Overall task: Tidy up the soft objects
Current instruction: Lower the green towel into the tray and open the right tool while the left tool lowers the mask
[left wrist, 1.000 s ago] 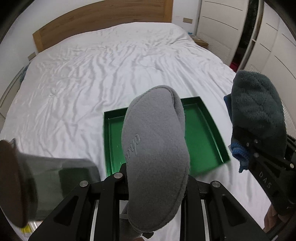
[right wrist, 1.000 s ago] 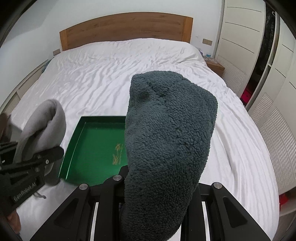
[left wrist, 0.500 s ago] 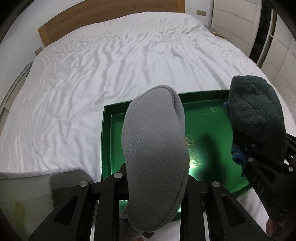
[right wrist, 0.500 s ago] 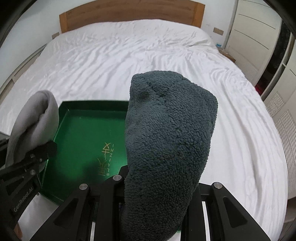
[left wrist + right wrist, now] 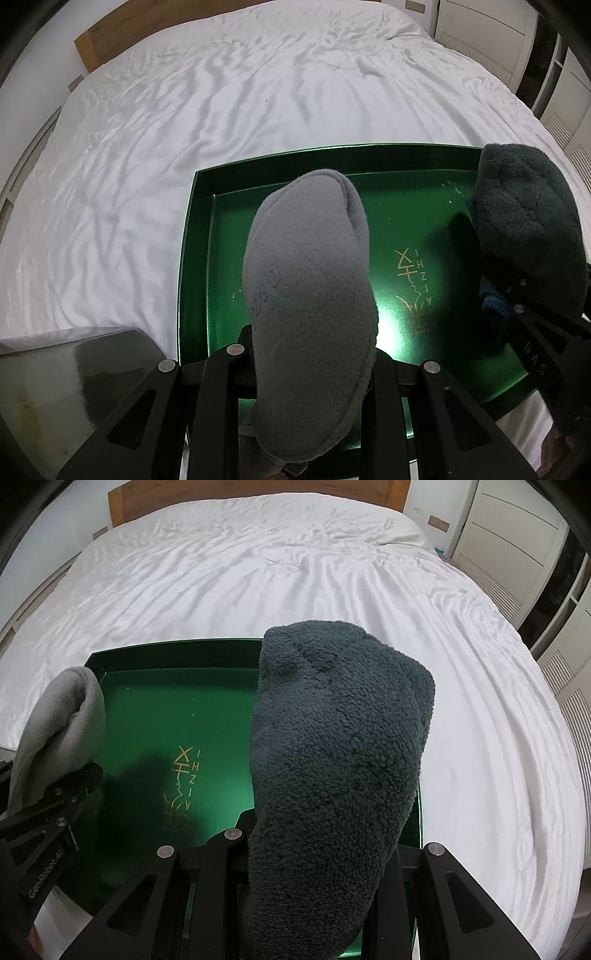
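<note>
My left gripper (image 5: 310, 391) is shut on a grey fleece slipper (image 5: 306, 295), which stands up from the jaws over the left half of a green tray (image 5: 195, 258). My right gripper (image 5: 317, 871) is shut on a dark teal fluffy slipper (image 5: 340, 757) above the tray's (image 5: 177, 644) right half. Each view shows the other gripper too: the right gripper (image 5: 524, 325) with the teal slipper (image 5: 524, 229) at the right edge, the left gripper (image 5: 59, 801) with the grey slipper (image 5: 62, 720) at the left. The tray's floor holds only gold lettering. The slippers hide the fingertips.
The tray lies on a wide bed with a creased white sheet (image 5: 184, 129) and a wooden headboard (image 5: 258, 489) at the far end. White wardrobe doors (image 5: 513, 528) stand to the right. A dark glossy object (image 5: 74, 376) sits at the lower left, beside the tray.
Both grippers have come down and forward towards the tray, which now fills much more of each view. Both slippers are held as before.
</note>
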`<state>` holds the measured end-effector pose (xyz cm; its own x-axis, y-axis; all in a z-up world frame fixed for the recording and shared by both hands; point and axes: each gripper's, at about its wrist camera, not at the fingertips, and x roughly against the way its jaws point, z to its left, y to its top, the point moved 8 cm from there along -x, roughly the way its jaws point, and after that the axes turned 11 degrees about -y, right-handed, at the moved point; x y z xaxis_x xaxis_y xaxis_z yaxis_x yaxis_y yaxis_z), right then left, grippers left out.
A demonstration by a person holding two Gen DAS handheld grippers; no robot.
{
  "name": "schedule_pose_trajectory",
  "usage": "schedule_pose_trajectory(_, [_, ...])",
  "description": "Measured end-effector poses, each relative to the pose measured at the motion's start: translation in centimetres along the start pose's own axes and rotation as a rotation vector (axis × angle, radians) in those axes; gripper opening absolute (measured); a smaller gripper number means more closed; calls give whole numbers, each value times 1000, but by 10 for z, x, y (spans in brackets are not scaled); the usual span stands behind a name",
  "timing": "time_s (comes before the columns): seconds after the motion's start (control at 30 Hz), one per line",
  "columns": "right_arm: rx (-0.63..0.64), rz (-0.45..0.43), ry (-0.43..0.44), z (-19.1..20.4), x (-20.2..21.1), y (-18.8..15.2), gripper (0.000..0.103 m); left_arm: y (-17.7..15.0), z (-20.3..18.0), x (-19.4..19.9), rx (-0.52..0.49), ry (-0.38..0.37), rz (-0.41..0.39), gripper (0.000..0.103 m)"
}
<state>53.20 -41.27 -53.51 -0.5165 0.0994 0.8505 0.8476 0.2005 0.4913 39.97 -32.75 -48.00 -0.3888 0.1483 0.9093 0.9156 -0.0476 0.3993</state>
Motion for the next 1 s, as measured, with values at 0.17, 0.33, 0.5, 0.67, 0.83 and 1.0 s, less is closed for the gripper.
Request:
schedule_pose_trajectory(0.17, [21,-8,-2,1,-2,-1,25,-1,6,-5,16,7,8,21])
schedule_pose_trajectory(0.33, [26,-11,1,2,-5,-1,26,-1,11,-9,20,11,13,21])
schedule_pose_trajectory(0.5, [31,-14,-7,3,-11,3,27,1,15,-11,27,16,7,21])
schedule_pose_trajectory(0.67, [38,-25,-11,6,-14,5,28,4,24,-12,36,24,-5,23])
schedule_pose_trajectory(0.83, [47,-31,-12,7,-17,9,33,4,26,-12,34,27,-19,24])
schedule_pose_trajectory(1.0, [51,-31,-18,6,-17,10,37,5,28,-13,38,37,-27,26])
